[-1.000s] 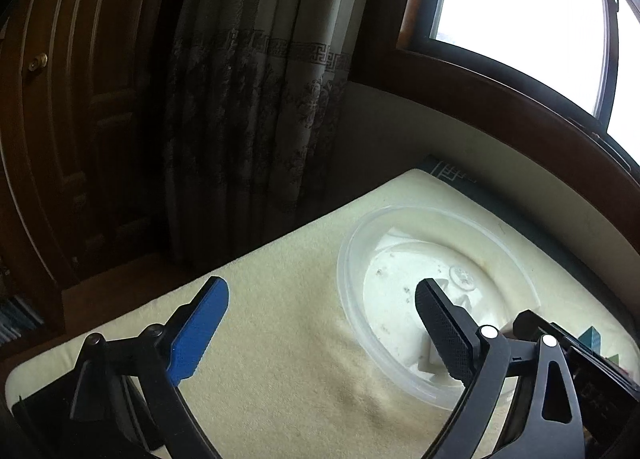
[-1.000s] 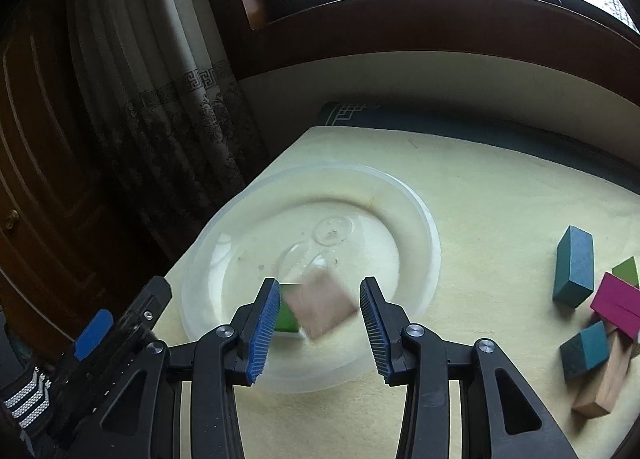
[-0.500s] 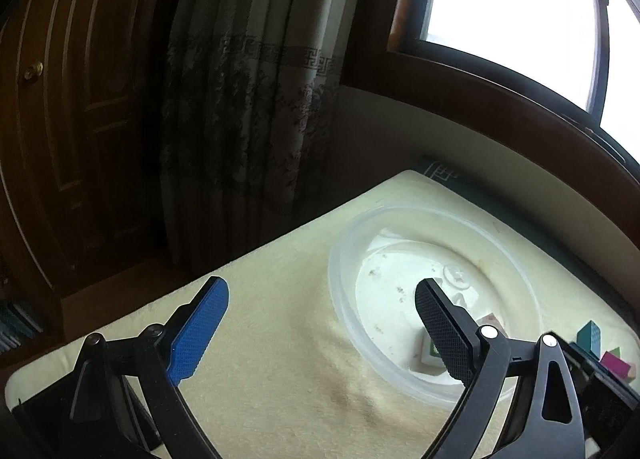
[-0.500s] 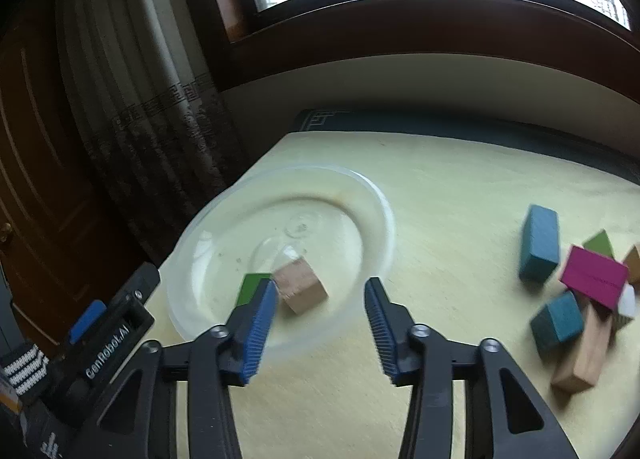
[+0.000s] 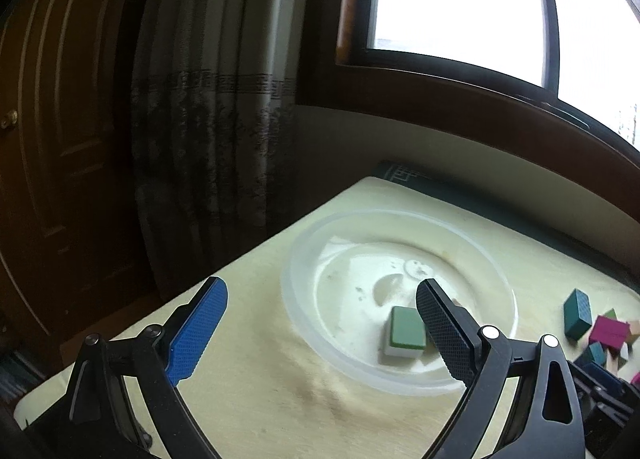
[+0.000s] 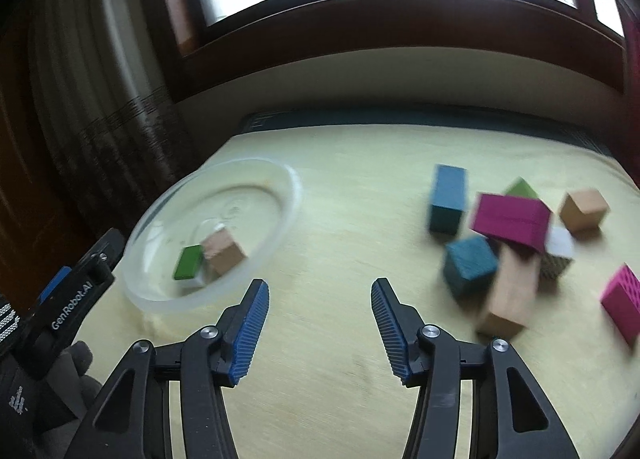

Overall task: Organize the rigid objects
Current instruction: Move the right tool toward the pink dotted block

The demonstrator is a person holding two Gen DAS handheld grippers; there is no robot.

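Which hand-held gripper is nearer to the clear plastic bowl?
Left. The left hand-held gripper hangs open at the clear plastic bowl, one finger overlapping its rim. The right hand-held gripper is open over bare cloth to the bowl's right, towards the blocks.

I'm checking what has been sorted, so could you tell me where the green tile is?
The green tile lies inside the clear bowl, left in the right wrist view, touching the tan cube.
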